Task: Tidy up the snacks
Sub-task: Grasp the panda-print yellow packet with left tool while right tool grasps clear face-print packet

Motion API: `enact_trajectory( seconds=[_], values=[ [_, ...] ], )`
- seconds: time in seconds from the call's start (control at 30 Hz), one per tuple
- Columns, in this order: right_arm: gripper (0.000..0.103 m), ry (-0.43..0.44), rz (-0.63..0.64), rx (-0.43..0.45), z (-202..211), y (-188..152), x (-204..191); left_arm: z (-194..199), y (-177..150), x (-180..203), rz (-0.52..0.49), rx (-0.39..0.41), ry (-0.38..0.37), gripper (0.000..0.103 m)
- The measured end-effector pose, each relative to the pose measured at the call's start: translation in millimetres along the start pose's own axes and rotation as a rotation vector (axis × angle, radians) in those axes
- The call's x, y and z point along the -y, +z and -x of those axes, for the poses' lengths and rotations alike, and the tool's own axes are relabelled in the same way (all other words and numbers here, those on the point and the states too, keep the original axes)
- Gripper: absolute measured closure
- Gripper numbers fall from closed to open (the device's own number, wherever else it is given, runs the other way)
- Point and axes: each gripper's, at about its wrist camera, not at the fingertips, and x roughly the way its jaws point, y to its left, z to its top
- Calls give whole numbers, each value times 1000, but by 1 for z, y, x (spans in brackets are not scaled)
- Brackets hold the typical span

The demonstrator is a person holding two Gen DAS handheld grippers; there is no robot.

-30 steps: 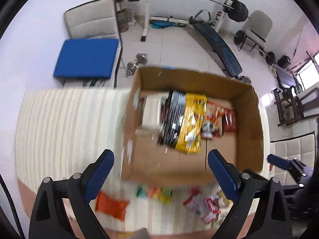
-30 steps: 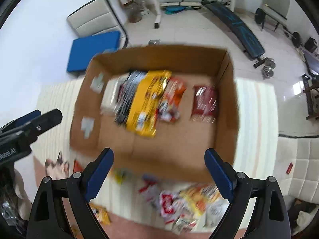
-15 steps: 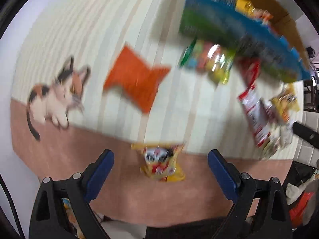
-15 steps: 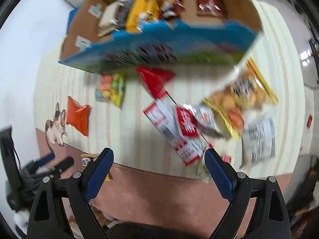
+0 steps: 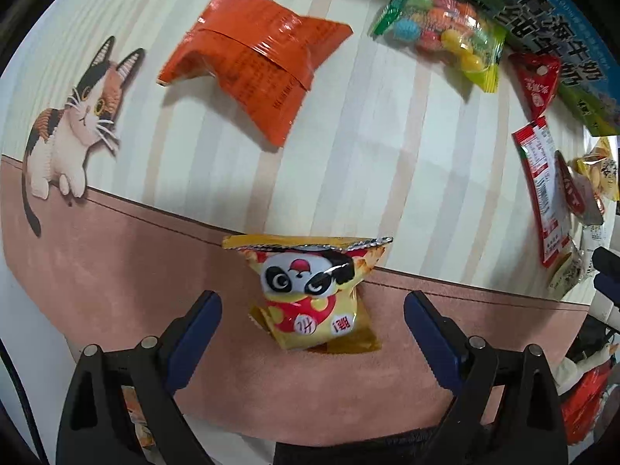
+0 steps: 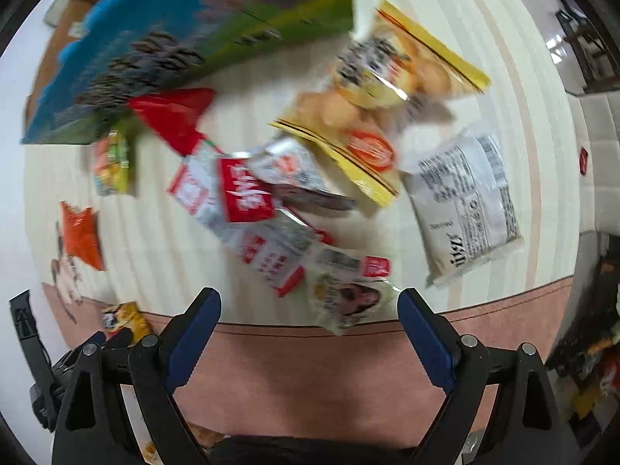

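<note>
Bare mat [image 5: 387,178] between orange packet [image 5: 252,50] and panda packet [image 5: 314,290]

panda packet [image 5: 310,290]: glossy yellow foil-like film, silvery crimped top edge
orange packet [image 5: 252,66]: shiny crinkled film with a glossy seam flap
candy bag [image 5: 445,35]: clear glossy plastic with green edges, smooth round sweets showing through
table cover [image 5: 368,135]: matt, smooth, striped cream with a pink band that looks suede-like and a printed cat
box [image 5: 554,54]: printed cardboard with a slight sheen
white packet [image 6: 465,201]: matt-looking plastic film, wrinkled
yellow biscuit bag [image 6: 387,89]: glossy film, partly clear
gripper pads [image 5: 197,329]: dark blue, matt, ridged, on black matt plastic arms with metal rivets
</note>
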Motion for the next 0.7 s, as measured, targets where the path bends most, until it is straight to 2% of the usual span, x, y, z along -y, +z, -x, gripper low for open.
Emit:
enact_trajectory(
  seconds=[0.27,0.5,0.6,0.67,0.7],
  values=[
    [8,-17,-65,-52,-31,-2,25,-23,3,9,-10,-46,16,7],
    [8,-15,-74,-63,-44,-2,23,-31,4,13,-17,-63,26,7],
    [8,-14,-83,-63,-51,-3,20,-40,3,14,-19,-63,31,18],
    [8,-12,-91,-56,-54,-3,22,-41,6,15,-17,-67,33,34],
    [9,-9,-96,-53,-55,-3,22,-41,8,13,-16,-72,27,36]
  ],
)
